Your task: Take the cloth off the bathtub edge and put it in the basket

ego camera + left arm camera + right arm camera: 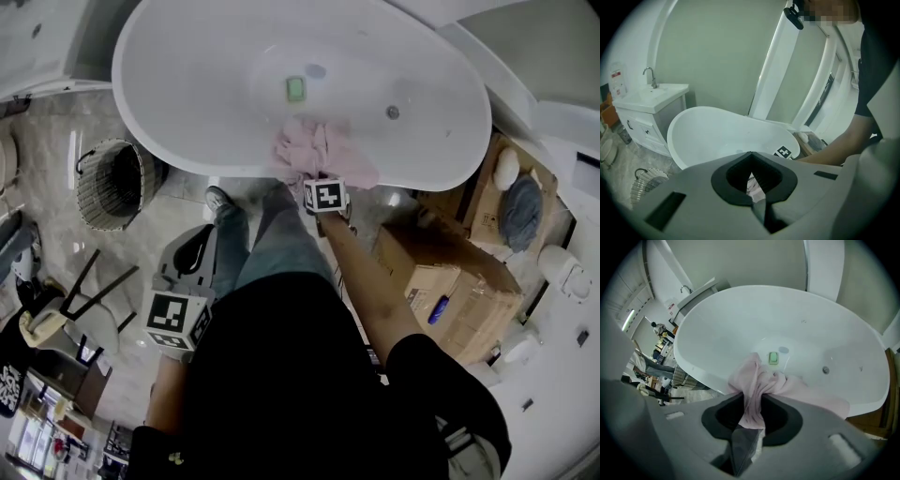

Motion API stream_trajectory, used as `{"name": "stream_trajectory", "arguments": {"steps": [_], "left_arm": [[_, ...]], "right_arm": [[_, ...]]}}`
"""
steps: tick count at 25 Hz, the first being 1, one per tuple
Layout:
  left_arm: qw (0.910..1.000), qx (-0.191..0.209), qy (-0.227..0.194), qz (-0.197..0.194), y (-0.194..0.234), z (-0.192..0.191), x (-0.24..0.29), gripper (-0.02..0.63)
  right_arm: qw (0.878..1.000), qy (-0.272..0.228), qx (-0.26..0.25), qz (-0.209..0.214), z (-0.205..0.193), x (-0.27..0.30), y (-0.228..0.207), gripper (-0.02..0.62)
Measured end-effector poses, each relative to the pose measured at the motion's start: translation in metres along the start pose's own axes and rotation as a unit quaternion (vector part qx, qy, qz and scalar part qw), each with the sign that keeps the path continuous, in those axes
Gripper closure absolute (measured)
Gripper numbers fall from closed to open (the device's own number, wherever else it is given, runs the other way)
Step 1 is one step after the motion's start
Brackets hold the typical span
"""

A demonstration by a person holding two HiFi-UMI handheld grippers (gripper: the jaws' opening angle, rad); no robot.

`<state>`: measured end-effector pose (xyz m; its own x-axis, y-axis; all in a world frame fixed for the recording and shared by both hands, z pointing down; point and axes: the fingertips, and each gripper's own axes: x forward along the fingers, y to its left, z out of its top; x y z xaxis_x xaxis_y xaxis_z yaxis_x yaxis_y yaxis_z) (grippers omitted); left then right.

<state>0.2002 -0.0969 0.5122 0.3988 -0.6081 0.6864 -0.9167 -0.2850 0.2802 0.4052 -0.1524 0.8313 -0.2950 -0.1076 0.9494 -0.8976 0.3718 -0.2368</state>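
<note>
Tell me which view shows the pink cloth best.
The right gripper view: the pink cloth fills the centre, bunched in the right claw and draped over the bathtub rim. The head view shows it from above, partly behind the marker cube. The left gripper view shows only a sliver.

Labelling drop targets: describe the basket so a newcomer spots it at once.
Start at the white oval bathtub. On the floor by its left end in the head view stands the basket: round, open-topped, pale mesh with a dark inside, unlike the brown cardboard boxes at the other end.
</note>
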Motion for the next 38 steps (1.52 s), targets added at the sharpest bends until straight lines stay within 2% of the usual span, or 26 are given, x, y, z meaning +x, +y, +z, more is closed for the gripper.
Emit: {"name": "stream_trajectory", "arguments": {"steps": [12, 17, 21, 25, 29, 38], "left_arm": [[0.9991, 0.019, -0.036, -0.011, 0.03, 0.029, -0.034, 0.592], [0.9977, 0.027, -0.062, -0.01, 0.048, 0.04, -0.052, 0.592], [0.996, 0.029, -0.085, -0.002, 0.061, 0.055, -0.07, 0.592], [0.9932, 0.029, -0.112, 0.009, 0.078, 0.075, -0.09, 0.592], [0.9894, 0.032, -0.14, 0.019, 0.092, 0.091, -0.111, 0.592], [0.9738, 0.059, -0.217, 0.034, 0.105, 0.152, -0.166, 0.592]], "right_arm": [[0.995, -0.095, 0.021, 0.01, 0.066, -0.071, 0.05, 0.505], [0.987, -0.156, 0.012, 0.026, 0.107, -0.116, 0.085, 0.506], [0.976, -0.213, -0.005, 0.049, 0.141, -0.16, 0.12, 0.506], [0.959, -0.274, -0.017, 0.073, 0.177, -0.21, 0.157, 0.508], [0.937, -0.334, -0.041, 0.097, 0.21, -0.267, 0.193, 0.508], [0.872, -0.46, -0.109, 0.132, 0.271, -0.408, 0.263, 0.508]]}}
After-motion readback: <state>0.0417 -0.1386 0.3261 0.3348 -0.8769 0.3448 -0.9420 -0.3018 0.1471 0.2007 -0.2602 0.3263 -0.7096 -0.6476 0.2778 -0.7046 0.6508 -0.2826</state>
